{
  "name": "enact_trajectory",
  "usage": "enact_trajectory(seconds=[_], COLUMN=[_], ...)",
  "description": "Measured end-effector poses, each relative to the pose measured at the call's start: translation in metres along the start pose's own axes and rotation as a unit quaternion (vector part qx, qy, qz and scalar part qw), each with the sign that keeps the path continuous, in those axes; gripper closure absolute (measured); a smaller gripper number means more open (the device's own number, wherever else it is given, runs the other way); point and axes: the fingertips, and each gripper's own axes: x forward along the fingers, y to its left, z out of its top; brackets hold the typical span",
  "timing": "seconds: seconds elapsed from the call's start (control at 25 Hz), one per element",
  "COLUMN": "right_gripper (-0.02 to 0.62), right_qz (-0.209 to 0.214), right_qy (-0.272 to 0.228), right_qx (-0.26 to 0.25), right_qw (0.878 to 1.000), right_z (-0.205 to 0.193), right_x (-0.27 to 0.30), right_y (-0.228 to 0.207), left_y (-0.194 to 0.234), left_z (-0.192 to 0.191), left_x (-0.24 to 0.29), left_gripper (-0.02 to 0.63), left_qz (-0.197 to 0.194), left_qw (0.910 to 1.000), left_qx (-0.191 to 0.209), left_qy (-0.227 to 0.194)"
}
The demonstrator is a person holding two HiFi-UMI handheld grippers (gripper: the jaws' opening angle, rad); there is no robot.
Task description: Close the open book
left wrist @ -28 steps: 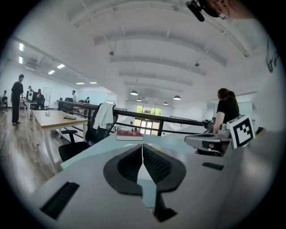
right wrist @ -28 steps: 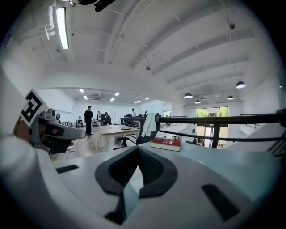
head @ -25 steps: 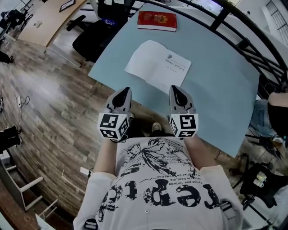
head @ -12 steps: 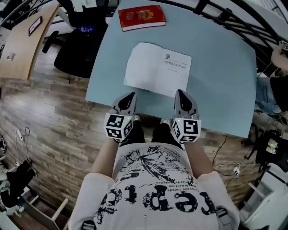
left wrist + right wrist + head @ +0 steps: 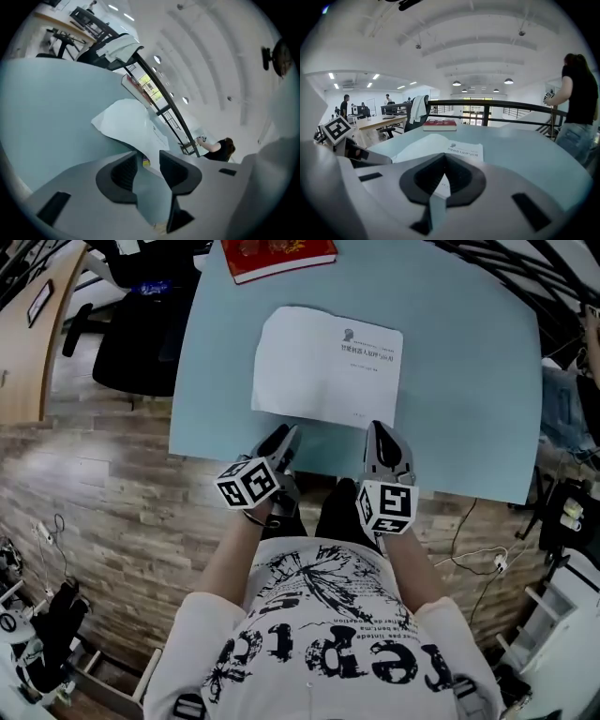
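The open book lies flat on the light blue table, white pages up, with print on its right page. My left gripper hovers at the table's near edge just before the book's left corner, rolled sideways. Its jaws are opening and nothing is between them; the book lies ahead. My right gripper points at the book's near right corner with its jaws shut and empty. The book shows just beyond its tips.
A closed red book with glasses on it lies at the table's far edge. A black office chair stands left of the table. A dark railing runs behind the table, and a person stands at the right.
Both grippers have sunk toward the table's near edge, closer to the book. The left gripper has rolled onto its side, and its jaws have parted.
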Motion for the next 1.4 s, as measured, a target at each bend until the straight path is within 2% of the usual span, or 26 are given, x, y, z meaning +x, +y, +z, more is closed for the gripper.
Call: enact_trajectory(seconds=[0.12,0.24,0.36,0.48,0.56,0.68,0.72,0.76,0.8,0.88,1.0,1.2,1.4], right_gripper=[0.584,0.584,0.584,0.584,0.584,0.584,0.584,0.584,0.584,0.584,0.584,0.584,0.584], right_qz=[0.002,0.007,0.011,0.013,0.013,0.013,0.013,0.012,0.01,0.008,0.006,0.002,-0.004], right_qy=[0.019,0.027,0.032,0.035,0.037,0.038,0.037,0.037,0.036,0.032,0.027,0.017,0.001], right_qx=[0.001,-0.005,-0.01,-0.014,-0.015,-0.017,-0.017,-0.017,-0.016,-0.015,-0.015,-0.006,-0.001], right_qw=[1.0,1.0,0.999,0.999,0.999,0.999,0.999,0.999,0.999,0.999,1.0,1.0,1.0], right_z=[-0.01,-0.012,-0.013,-0.013,-0.013,-0.012,-0.012,-0.011,-0.01,-0.007,-0.003,0.001,0.008], right_x=[0.005,0.011,0.015,0.019,0.021,0.022,0.021,0.02,0.019,0.016,0.011,0.002,-0.006], right_y=[0.0,-0.004,-0.007,-0.01,-0.012,-0.015,-0.017,-0.019,-0.021,-0.025,-0.029,-0.042,-0.058], left_y=[0.012,0.017,0.023,0.03,0.038,0.053,0.058,0.061,0.062,0.059,0.045,0.004,-0.039], left_z=[0.0,0.001,0.005,0.014,0.021,0.026,0.026,0.026,0.027,0.029,0.035,0.041,0.033], left_x=[0.009,0.019,0.025,0.029,0.03,0.027,0.026,0.024,0.023,0.022,0.018,0.013,0.02], left_gripper=[0.448,0.427,0.413,0.413,0.417,0.461,0.504,0.547,0.564,0.573,0.577,0.583,0.584], left_qz=[0.001,-0.014,-0.032,-0.042,-0.034,-0.012,-0.005,0.0,0.0,-0.01,-0.033,-0.053,-0.073], left_qw=[0.9985,0.9926,0.9805,0.9698,0.9602,0.9389,0.9335,0.9299,0.9283,0.9309,0.9441,0.9746,0.99], left_qx=[-0.052,-0.116,-0.186,-0.225,-0.256,-0.312,-0.324,-0.33,-0.332,-0.323,-0.285,-0.164,-0.054], left_qy=[-0.017,-0.034,-0.056,-0.083,-0.107,-0.144,-0.154,-0.162,-0.168,-0.17,-0.162,-0.143,-0.108])
